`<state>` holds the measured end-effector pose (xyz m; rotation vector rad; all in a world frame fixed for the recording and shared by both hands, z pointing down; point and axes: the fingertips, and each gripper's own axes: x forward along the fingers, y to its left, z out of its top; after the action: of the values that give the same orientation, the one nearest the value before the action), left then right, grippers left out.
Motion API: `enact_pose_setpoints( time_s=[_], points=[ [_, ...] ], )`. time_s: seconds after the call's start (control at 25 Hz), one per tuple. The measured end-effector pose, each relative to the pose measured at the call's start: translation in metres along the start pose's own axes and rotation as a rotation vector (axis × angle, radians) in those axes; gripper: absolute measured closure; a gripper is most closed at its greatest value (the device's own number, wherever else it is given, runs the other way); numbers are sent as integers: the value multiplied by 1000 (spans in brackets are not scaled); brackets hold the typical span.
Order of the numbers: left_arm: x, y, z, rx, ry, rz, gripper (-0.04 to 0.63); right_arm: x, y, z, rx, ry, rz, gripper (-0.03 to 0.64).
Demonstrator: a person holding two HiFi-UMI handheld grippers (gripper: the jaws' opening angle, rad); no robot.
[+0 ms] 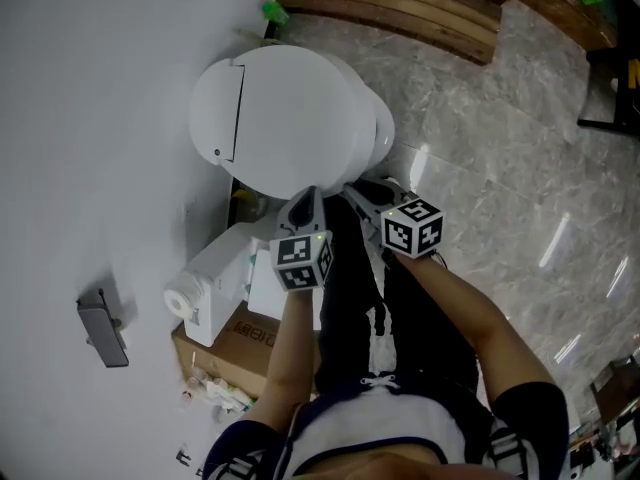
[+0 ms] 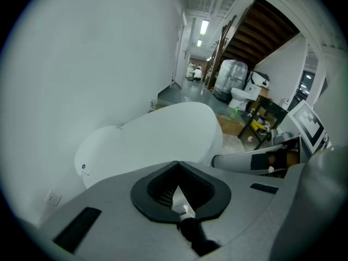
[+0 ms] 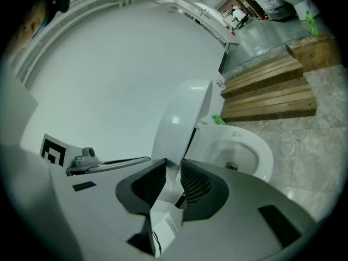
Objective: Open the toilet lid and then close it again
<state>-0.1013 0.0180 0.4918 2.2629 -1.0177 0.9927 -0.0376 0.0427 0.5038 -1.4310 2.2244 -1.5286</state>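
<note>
Head view: white oval plastic toilet lid (image 1: 290, 118) part-raised, next to the white wall (image 1: 90, 118). Left gripper (image 1: 306, 198) and right gripper (image 1: 354, 192) at its front edge.
Left gripper view: jaws clenched together, empty, lid just beyond.
Right gripper view: pads clamped on lid's edge, white ceramic bowl (image 3: 239, 151) uncovered.

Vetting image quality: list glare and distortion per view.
Head view: light streaks glare on the marble floor. Left gripper view: fisheye, dark corners, ceiling lights overexposed. Right gripper view: fisheye curves the wooden steps; a highlight on the toilet lid.
</note>
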Motion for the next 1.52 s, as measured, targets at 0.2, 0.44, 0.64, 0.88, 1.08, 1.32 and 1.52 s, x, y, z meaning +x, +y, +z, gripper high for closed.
enact_pose_setpoints(
  time_s=[0.2,0.44,0.64,0.88,1.08,1.32,1.52],
  points=[
    [15,-11,-10,29,30,-25,589,-3,-19,-11,36,9,-18,552],
    [28,-18,-21,96,62,-39,589,-3,-35,-21,78,24,-31,552],
    [38,-23,-31,85,75,-57,589,-3,-50,-30,101,33,-42,552],
    [52,-33,-42,91,96,-60,589,-5,-70,-40,141,40,-50,552],
    [65,-38,-53,105,121,-70,589,-4,-85,-48,168,41,-54,552],
    [78,-43,-65,124,145,-72,589,-2,-102,-59,194,46,-71,552],
    [91,-47,-76,131,165,-77,589,1,-118,-69,207,61,-85,552]
  ],
)
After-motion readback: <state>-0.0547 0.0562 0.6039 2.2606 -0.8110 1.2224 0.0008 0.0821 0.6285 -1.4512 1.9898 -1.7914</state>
